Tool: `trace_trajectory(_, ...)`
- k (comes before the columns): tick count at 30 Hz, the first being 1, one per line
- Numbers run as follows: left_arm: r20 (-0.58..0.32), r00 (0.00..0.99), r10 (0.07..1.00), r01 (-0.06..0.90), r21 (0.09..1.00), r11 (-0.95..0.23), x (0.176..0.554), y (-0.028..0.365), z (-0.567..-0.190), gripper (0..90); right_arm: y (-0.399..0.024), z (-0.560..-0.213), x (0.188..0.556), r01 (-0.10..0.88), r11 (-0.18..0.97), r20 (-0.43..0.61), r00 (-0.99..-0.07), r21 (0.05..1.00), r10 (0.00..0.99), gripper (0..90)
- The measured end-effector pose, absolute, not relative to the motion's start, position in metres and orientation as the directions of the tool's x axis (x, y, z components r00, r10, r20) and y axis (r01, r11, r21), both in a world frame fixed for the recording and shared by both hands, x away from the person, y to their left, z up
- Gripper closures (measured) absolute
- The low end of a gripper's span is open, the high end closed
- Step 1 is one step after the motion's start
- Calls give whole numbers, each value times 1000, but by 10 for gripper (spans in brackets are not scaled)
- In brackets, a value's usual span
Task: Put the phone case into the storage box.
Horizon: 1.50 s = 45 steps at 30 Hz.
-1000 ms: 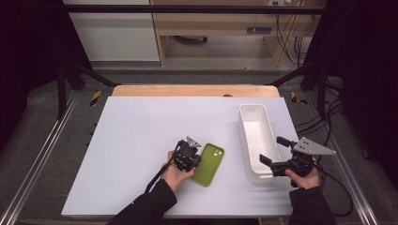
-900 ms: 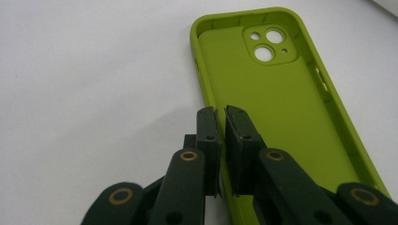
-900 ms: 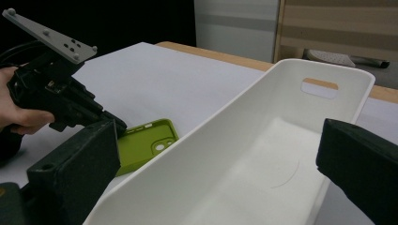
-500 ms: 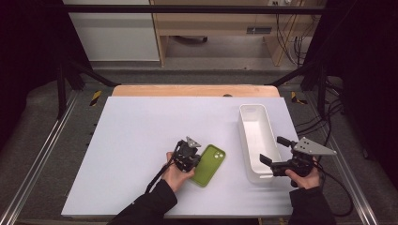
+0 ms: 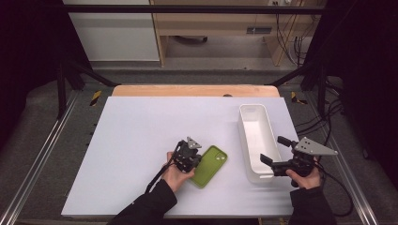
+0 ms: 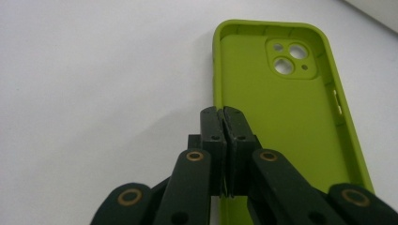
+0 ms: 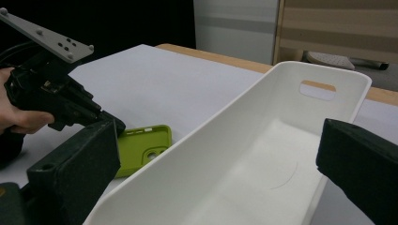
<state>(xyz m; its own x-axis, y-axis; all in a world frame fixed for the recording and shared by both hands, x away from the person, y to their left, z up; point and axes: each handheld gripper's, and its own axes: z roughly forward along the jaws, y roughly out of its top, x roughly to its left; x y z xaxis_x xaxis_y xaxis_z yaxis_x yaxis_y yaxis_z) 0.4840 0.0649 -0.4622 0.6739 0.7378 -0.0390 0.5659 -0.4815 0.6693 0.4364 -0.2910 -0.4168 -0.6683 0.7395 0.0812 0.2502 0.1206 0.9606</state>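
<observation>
Fingers of the left gripper (image 6: 224,123) have pinched fully onto the near wall of the green phone case (image 6: 286,108), lying unmoved beside the white bin (image 5: 256,138); right gripper (image 5: 274,157) stays spread wide around the bin's near end.

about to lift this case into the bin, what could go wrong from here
1. The left gripper pinches only the thin side wall of the green phone case, near one end. The soft rim may bend or slip out on lifting.
2. The right gripper stands open around the near end of the white bin, not clamped, so the bin may shift if the case bumps it.
</observation>
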Motion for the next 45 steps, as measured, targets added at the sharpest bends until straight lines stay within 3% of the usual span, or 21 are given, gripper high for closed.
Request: trace_trajectory(45,34,743,669,401,777,-485,474,92,-411,883,-290,-411,434,236,116,78,-677,965,731,5)
